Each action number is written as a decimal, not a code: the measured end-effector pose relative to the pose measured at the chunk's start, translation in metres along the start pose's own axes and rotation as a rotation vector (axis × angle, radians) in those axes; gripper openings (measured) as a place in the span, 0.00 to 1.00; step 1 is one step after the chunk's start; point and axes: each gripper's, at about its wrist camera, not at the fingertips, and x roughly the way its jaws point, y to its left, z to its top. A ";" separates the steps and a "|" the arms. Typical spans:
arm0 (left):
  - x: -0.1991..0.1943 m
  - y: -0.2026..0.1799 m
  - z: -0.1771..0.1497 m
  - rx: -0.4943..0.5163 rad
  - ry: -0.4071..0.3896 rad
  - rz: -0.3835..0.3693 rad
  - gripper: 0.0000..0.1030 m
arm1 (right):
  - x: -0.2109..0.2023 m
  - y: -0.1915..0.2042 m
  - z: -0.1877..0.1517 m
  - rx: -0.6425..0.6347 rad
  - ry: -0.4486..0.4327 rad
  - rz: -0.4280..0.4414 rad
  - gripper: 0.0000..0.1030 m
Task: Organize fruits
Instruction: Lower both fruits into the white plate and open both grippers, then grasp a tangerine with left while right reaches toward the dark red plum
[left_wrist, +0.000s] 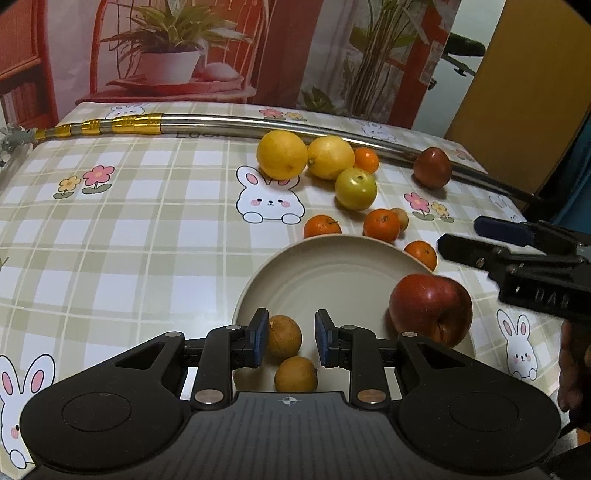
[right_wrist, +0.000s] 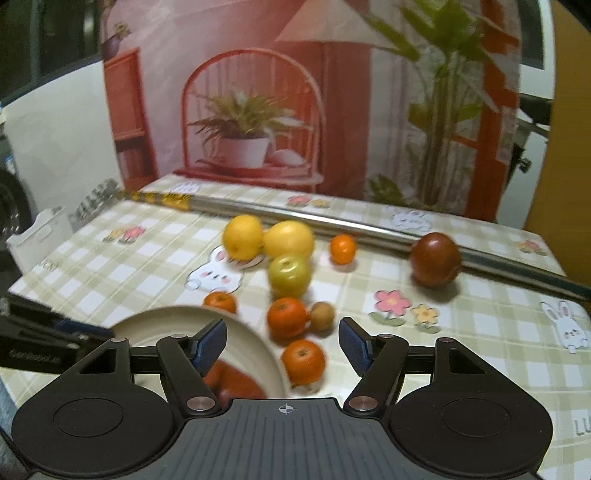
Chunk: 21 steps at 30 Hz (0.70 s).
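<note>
A beige plate (left_wrist: 332, 266) (right_wrist: 170, 321) holds a red apple (left_wrist: 430, 308) (right_wrist: 232, 380) and two small brown fruits (left_wrist: 282, 336) (left_wrist: 295, 373). My left gripper (left_wrist: 291, 338) hangs open over the plate's near side; the upper brown fruit lies beside its left pad, apart from the right one. My right gripper (right_wrist: 282, 345) is open above the plate's right rim, an orange tangerine (right_wrist: 303, 361) between its fingers and untouched. Farther back on the table lie two lemons (left_wrist: 282, 154) (left_wrist: 330, 157), a green-yellow apple (left_wrist: 355, 188) (right_wrist: 289, 275), several more tangerines and a dark red fruit (left_wrist: 432, 167) (right_wrist: 436, 258).
A steel pole with gold bands (left_wrist: 221, 120) (right_wrist: 332, 221) lies across the far side of the checked tablecloth (left_wrist: 129, 221). A printed backdrop (right_wrist: 258, 110) stands behind the table. A small brown fruit (right_wrist: 322, 315) rests beside a tangerine (right_wrist: 287, 317). A hand (left_wrist: 572, 362) shows at the right.
</note>
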 end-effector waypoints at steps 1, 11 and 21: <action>0.000 0.001 0.001 -0.005 0.000 0.000 0.28 | -0.001 -0.005 0.002 0.010 -0.006 -0.009 0.62; -0.009 0.011 0.028 -0.042 -0.031 -0.011 0.28 | -0.010 -0.042 0.009 0.100 -0.041 -0.067 0.61; 0.032 0.000 0.081 -0.105 0.074 -0.112 0.28 | -0.009 -0.059 0.009 0.156 -0.048 -0.085 0.61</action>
